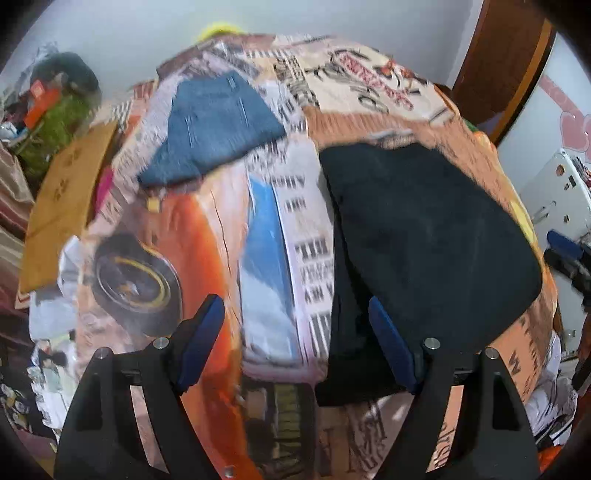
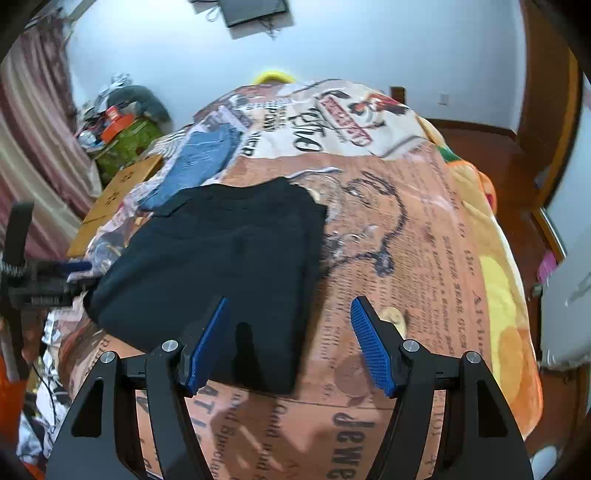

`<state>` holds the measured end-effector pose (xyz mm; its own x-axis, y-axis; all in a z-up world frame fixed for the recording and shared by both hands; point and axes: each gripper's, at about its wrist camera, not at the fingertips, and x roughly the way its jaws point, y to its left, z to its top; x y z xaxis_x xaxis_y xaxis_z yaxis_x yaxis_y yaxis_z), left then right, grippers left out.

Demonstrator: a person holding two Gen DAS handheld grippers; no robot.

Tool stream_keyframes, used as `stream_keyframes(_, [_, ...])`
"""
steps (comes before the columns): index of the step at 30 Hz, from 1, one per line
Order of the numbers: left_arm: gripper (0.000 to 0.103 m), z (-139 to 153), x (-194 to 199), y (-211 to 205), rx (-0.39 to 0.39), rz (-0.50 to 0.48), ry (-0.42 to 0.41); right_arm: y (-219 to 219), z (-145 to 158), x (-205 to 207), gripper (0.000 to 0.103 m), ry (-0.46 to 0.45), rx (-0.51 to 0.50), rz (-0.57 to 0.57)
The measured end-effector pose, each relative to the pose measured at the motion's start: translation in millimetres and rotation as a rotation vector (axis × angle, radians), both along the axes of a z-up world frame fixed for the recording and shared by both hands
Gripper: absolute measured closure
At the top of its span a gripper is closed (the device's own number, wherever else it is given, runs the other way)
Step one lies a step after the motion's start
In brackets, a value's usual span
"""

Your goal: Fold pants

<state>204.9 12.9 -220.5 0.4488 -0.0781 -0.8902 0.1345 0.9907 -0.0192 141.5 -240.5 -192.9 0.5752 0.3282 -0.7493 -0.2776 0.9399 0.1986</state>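
A printed bedspread point(image 2: 424, 229) covers the bed, folded blue jeans point(image 2: 201, 157) lying near a cardboard sheet point(image 2: 118, 192) and striped curtain point(image 2: 33, 122).

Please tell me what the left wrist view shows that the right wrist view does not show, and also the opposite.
Only the left wrist view shows the printed orange car on the blanket, the pink decoration on the wall and the white appliance at the right edge.

Only the right wrist view shows the dark frame hanging on the wall, the striped curtain and the printed word "Jewel".

Both show the black pants folded on the blanket, the blue jeans beyond them, and open jaws holding nothing.
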Motion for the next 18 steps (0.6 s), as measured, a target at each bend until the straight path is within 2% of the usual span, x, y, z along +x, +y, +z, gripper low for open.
stream_keyframes(2, [0.025,10.2,6.3,-1.5,-0.008,-0.008,-0.023,11.1,5.7,1.8,0.039,-0.02,-0.004,0.045])
stream_keyframes(4, [0.04,23.1,12.4,-11.0,-0.037,-0.037,-0.061,21.3,11.4,5.8,0.039,-0.047,0.008,0.091])
stream_keyframes(6, [0.062,26.7,17.7,-20.8,-0.068,-0.065,-0.066,33.7,14.8,16.4,0.039,-0.052,0.021,0.129])
stream_keyframes(7, [0.068,26.2,20.9,-28.8,-0.09,-0.088,-0.06,38.5,14.6,20.3,0.04,-0.054,0.025,0.142])
stream_keyframes(8, [0.079,24.3,22.8,-36.1,-0.104,-0.112,-0.052,44.6,13.4,25.6,0.046,-0.05,0.03,0.159])
stream_keyframes(9, [0.083,22.1,24.1,-41.6,-0.109,-0.128,-0.044,49.6,10.8,29.7,0.053,-0.04,0.032,0.175])
stream_keyframes(12, [0.085,5.7,27.7,-65.6,-0.109,-0.192,-0.013,64.0,-2.9,43.9,0.066,0.001,0.029,0.214])
stream_keyframes(15, [0.085,-17.7,32.8,-77.4,-0.077,-0.21,0.025,71.0,-26.0,55.1,0.071,0.065,-0.01,0.223])
stream_keyframes(16, [0.085,-27.2,35.2,-79.3,-0.039,-0.213,0.027,70.9,-31.7,57.2,0.072,0.081,-0.022,0.226])
stream_keyframes(18, [0.09,-37.5,38.2,-78.2,-0.027,-0.219,0.039,69.0,-44.2,57.9,0.078,0.109,-0.041,0.232])
